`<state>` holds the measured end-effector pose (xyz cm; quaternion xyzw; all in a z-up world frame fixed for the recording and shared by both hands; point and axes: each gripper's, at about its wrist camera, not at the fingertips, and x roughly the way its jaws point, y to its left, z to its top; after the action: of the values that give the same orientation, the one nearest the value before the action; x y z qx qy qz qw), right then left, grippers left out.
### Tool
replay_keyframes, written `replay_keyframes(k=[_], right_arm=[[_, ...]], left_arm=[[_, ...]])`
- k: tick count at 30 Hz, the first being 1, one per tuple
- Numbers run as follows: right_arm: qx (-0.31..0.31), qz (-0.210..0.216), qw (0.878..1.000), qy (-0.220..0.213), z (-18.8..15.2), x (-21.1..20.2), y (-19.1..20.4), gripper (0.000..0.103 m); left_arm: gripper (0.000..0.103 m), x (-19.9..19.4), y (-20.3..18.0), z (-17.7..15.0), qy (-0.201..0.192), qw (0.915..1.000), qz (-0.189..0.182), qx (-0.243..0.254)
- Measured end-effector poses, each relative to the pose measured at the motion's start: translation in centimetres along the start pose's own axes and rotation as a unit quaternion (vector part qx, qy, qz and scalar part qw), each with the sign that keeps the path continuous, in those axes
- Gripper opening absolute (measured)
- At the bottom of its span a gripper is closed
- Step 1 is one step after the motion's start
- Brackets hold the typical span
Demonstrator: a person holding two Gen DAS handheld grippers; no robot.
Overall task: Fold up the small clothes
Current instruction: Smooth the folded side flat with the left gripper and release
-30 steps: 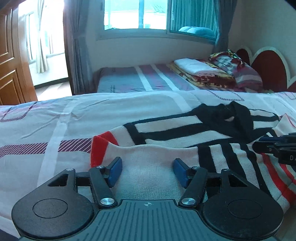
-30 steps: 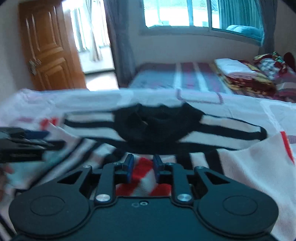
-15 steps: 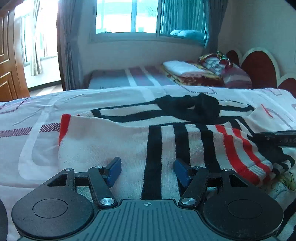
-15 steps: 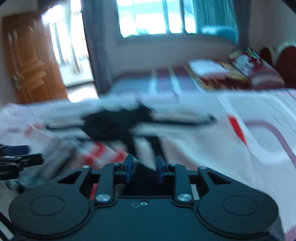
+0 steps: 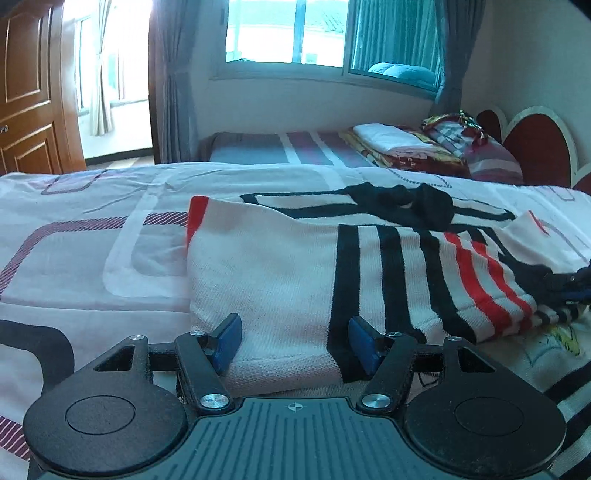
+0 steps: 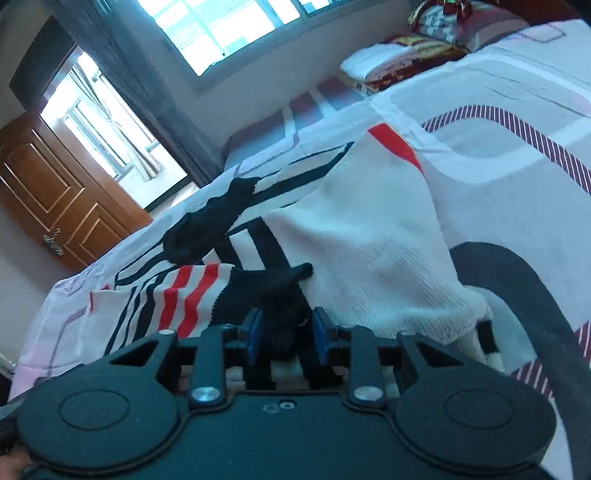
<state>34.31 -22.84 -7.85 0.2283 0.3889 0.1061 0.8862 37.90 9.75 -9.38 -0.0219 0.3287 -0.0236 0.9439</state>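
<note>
left wrist view: your left gripper (image 5: 293,341) sits low over the bed (image 5: 92,236), its blue pads (image 5: 229,338) spread wide, one on each side of the near edge of the striped sweater (image 5: 280,273). the cloth lies between the pads but neither pad presses it, so this tong is released. the sweater lies across the bedsheet, folded over itself: plain white knit at 12 o'clock from the pads, black and red stripes towards 2 o'clock, the black collar (image 5: 410,206) beyond at 1 o'clock. a red cuff (image 5: 194,212) shows at 11 o'clock. part of your right gripper (image 5: 569,284) reaches in at 3 o'clock, at the sweater's striped end.

right wrist view, tilted: your right gripper (image 6: 284,336) has its jaws narrowly apart and they have just been opening. a dark fold of the sweater (image 6: 369,240) lies between the pads (image 6: 253,334); whether they still pinch it you cannot tell from this view. red and black stripes lie at 10 o'clock, white knit at 1 o'clock.

background: a wooden door (image 5: 26,92), a window (image 5: 295,33), folded bedding (image 5: 406,144) on a second bed.
</note>
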Motion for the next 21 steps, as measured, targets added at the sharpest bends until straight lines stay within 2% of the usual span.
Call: replay_keyframes(k=[2, 4, 7, 9, 12, 15, 18, 19, 20, 21], right_arm=[[0.000, 0.007, 1.000, 0.005, 0.0, 0.4, 0.7, 0.028], [-0.016, 0.028, 0.999, 0.016, -0.4, 0.3, 1.1, 0.008], [-0.035, 0.031, 0.999, -0.002, -0.8, -0.7, 1.3, 0.007], [-0.023, 0.044, 0.999, -0.012, -1.0, -2.3, 0.8, 0.007], [-0.039, 0.024, 0.999, 0.006, -1.6, -1.8, 0.4, 0.008], [-0.029, 0.031, 0.999, 0.004, -1.7, -1.1, -0.4, 0.005], [-0.007, 0.037, 0.999, 0.007, -1.5, -1.6, -1.0, 0.009], [-0.011, 0.031, 0.999, 0.002, -1.5, -2.5, -1.0, 0.015], [-0.019, 0.029, 0.999, -0.003, -1.6, -3.4, -1.0, 0.020], [-0.026, 0.031, 0.999, -0.005, -1.9, -4.3, -1.0, 0.029]], left_arm=[[0.064, -0.1, 0.0, 0.0, -0.002, 1.0000, 0.002, -0.005], [0.064, -0.2, 0.1, -0.2, -0.002, 1.0000, 0.003, -0.008], [0.064, -0.2, 0.2, -0.4, 0.001, 1.0000, 0.003, -0.003], [0.064, -0.1, 0.2, -0.3, 0.005, 1.0000, 0.004, 0.002], [0.064, 0.2, -0.3, -0.4, 0.010, 0.9996, 0.013, 0.021], [0.064, 0.2, -0.5, -0.4, 0.012, 0.9994, 0.016, 0.029], [0.066, -1.5, -0.7, -0.2, 0.009, 0.9990, 0.023, 0.036], [0.081, -2.4, -0.8, -0.4, 0.002, 0.9990, 0.024, 0.039], [0.093, -3.6, -0.9, -0.9, -0.008, 0.9987, 0.030, 0.041], [0.103, -4.5, -1.0, -1.4, -0.015, 0.9983, 0.035, 0.044]])
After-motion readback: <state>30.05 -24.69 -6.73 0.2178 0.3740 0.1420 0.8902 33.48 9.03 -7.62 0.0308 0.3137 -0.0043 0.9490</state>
